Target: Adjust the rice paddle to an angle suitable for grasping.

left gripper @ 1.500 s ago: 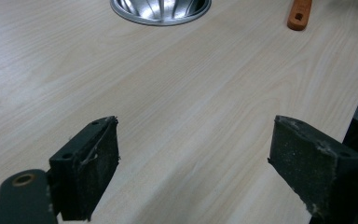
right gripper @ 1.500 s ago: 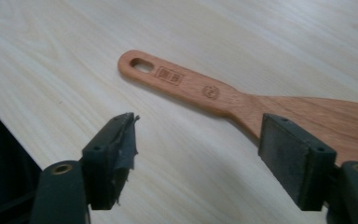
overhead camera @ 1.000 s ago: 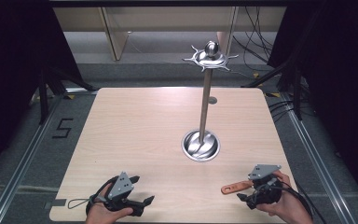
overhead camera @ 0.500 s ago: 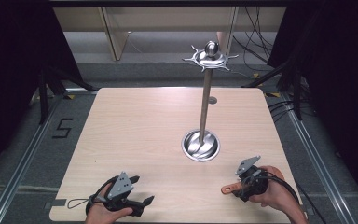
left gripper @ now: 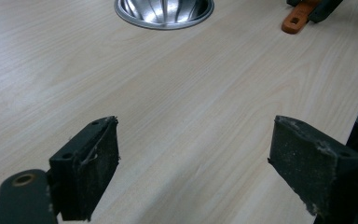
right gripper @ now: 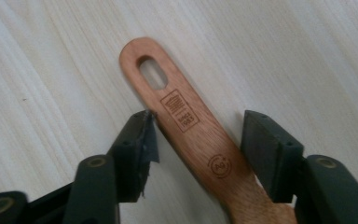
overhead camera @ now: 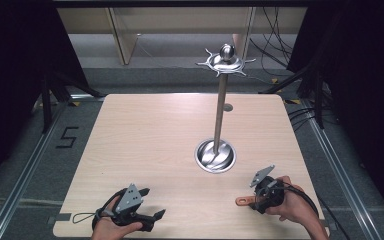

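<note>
My right gripper [right gripper: 196, 149] has just been closing its fingers [right gripper: 137, 140] around the wooden handle [right gripper: 191, 130], which lies flat on the bench [overhead camera: 155, 140] near my front right edge. The left finger touches the handle and the other stands just off it, so it's not clamped yet. Risk, I'd say: the handle sits skewed between the fingers, so closing could twist or squirt it sideways. My left gripper [left gripper: 193, 163] rests with fingers wide apart, nothing between. The right gripper view shows the hang slot and stamp; the high view shows the tall metal stand [overhead camera: 220, 120].
</note>
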Tool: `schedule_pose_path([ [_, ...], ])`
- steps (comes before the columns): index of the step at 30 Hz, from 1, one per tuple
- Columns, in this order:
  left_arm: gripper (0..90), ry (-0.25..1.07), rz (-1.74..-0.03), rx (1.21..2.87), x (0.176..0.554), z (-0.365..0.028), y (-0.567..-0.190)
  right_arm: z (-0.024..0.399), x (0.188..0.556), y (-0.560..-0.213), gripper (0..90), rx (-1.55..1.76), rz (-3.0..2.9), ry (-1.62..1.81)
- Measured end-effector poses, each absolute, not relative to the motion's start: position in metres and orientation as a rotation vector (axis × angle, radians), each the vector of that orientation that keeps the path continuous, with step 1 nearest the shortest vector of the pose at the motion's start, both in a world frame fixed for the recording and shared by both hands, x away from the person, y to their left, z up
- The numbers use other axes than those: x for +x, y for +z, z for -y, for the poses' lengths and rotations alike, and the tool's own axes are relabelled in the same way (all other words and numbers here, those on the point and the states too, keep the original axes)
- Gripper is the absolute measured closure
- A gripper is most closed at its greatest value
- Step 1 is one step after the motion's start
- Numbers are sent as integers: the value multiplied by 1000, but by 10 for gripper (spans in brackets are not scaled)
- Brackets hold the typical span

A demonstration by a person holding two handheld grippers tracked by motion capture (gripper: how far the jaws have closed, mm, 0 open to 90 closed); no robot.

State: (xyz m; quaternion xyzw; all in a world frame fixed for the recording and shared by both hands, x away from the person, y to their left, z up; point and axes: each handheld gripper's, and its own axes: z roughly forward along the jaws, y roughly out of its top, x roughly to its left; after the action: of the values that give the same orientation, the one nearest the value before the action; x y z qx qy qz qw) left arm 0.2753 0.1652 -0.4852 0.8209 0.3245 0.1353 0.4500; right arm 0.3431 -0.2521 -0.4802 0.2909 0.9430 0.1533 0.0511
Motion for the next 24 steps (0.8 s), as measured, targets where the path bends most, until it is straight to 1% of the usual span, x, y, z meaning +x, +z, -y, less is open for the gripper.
schedule_pose_path([
  [3,150,338,-808,2027,275,-165,-485,249,347,-479,530,859,-2883,458],
  [8,150,341,-790,2041,276,-166,-485,244,352,-478,559,847,-2904,406],
  [12,151,343,-808,2025,275,-165,-485,240,356,-477,588,851,-2912,366],
  [15,150,355,-785,2038,277,-166,-484,236,358,-476,631,838,-2931,339],
  [16,151,342,-811,2024,275,-165,-485,235,358,-475,643,848,-2932,332],
  [18,150,345,-802,2027,275,-165,-485,234,359,-475,660,842,-2932,320],
  [24,150,348,-801,2026,275,-165,-485,233,359,-475,661,839,-2935,314],
])
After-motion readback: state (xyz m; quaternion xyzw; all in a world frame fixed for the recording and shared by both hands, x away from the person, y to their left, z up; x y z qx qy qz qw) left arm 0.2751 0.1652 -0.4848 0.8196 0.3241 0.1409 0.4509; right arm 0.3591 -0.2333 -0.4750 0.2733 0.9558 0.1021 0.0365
